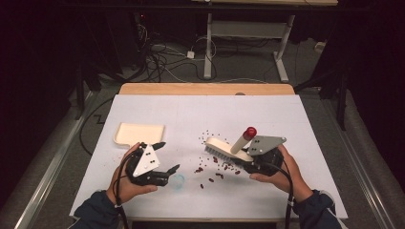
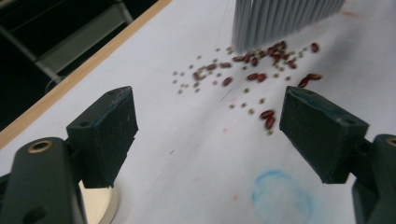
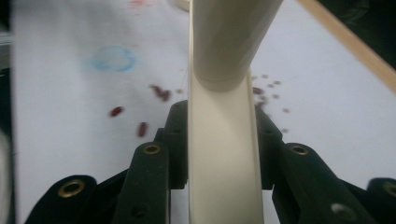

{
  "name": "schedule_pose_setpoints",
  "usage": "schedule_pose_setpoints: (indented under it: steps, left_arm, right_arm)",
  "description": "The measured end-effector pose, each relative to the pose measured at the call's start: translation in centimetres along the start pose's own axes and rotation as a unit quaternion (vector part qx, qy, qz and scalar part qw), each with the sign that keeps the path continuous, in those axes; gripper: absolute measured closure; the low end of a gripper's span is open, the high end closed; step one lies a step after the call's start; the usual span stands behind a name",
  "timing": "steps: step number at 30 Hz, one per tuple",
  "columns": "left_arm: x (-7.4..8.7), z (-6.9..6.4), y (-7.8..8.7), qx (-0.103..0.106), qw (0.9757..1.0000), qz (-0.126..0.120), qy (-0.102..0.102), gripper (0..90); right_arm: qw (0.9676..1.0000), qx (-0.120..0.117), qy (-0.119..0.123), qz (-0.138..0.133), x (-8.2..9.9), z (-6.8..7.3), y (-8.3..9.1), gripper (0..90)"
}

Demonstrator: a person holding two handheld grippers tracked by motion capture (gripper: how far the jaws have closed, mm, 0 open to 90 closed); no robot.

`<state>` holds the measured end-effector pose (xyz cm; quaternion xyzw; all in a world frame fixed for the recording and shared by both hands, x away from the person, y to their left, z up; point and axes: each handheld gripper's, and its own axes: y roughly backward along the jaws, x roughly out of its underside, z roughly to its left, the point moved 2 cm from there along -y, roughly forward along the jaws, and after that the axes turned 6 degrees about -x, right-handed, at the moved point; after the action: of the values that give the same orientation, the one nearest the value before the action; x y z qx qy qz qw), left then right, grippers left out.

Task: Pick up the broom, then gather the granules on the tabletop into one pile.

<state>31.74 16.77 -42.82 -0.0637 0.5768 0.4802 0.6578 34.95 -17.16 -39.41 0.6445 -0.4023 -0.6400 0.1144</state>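
Cream brush [image 1: 224, 149] sat pinched at its back by the right claw [image 1: 246, 164], bristles down on the white desk [image 1: 200, 114] amid red beans [image 1: 215, 174] & small seeds. Left claw [image 1: 168, 156] stood spread w/ nothing between its jaws, approx. 9 o'clock from the beans. Cream dustpan [image 1: 138, 133] lay at 11 o'clock from the left claw, apart from the brush.

Your right gripper [image 3: 223, 140] clamps the cream brush [image 3: 224, 154] between both black jaws. The round handle [image 3: 231, 32] rises just above that grip. Red beans [image 3: 140, 123] lie scattered left of the brush; the blue ring mark [image 3: 112, 59] lies beyond them.
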Motion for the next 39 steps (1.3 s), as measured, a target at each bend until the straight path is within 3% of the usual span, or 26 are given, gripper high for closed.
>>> schedule_pose_setpoints:
  steps: [7,12,14,19,20,21,22,24,26,33,34,35,36,38,39]
  left_arm:
    - [3.5,1.4,2.1,-0.034,0.9987,0.027,0.025,17.3]
    - [6.2,1.7,2.9,-0.06,0.9954,0.061,0.043,17.4]
    - [7.0,1.8,3.2,-0.061,0.9941,0.07,0.056,17.7]
    - [7.4,1.9,3.4,-0.074,0.9929,0.07,0.061,17.7]
    - [7.4,1.8,3.4,-0.074,0.9929,0.071,0.059,17.7]
    - [7.4,1.7,3.3,-0.073,0.993,0.074,0.057,17.7]
    - [7.4,1.7,3.2,-0.071,0.9931,0.076,0.055,17.7]
    - [7.3,1.6,3.1,-0.071,0.9932,0.077,0.05,17.7]
    - [7.3,1.6,2.9,-0.068,0.9935,0.078,0.048,17.7]
    - [7.5,1.3,2.8,-0.058,0.9934,0.085,0.05,17.7]
    - [7.5,1.2,2.8,-0.057,0.9936,0.085,0.048,17.7]
    - [7.5,1.2,2.7,-0.058,0.9934,0.089,0.044,17.7]
    - [7.5,1.2,2.7,-0.058,0.9934,0.09,0.041,17.7]
    - [7.5,1.2,2.6,-0.054,0.9936,0.09,0.041,17.7]
    - [7.5,1.2,2.6,-0.055,0.9935,0.091,0.041,17.7]
  right_arm:
    - [0.9982,0.049,-0.033,-0.011,0.4,-2.0,1.1,67.5]
    - [0.9959,0.077,-0.047,-0.014,0.9,-3.3,1.6,67.6]
    - [0.9932,0.101,-0.058,-0.011,1.3,-4.3,1.6,67.6]
    - [0.9904,0.117,-0.073,-0.01,2.1,-5.6,1.4,67.6]
    - [0.9884,0.135,-0.07,-0.001,2.3,-6.2,1.2,67.6]
    - [0.9884,0.135,-0.07,-0.001,2.3,-6.2,1.2,67.6]
    - [0.9856,0.154,-0.07,0.007,2.6,-6.9,1.0,67.6]
    - [0.985,0.157,-0.071,0.01,2.7,-7.2,0.9,67.6]
    - [0.9815,0.174,-0.076,0.024,3.1,-8.3,0.1,67.6]
    - [0.9783,0.192,-0.073,0.03,2.5,-10.2,-2.5,67.7]
    - [0.9785,0.193,-0.064,0.037,2.0,-10.7,-3.7,67.7]
    - [0.9785,0.193,-0.064,0.037,2.0,-10.7,-3.7,67.7]
    - [0.9778,0.199,-0.048,0.048,1.4,-11.0,-5.1,67.7]
    - [0.9781,0.197,-0.043,0.05,1.1,-11.1,-5.8,67.7]
    - [0.979,0.194,-0.032,0.054,0.6,-11.3,-7.2,67.7]
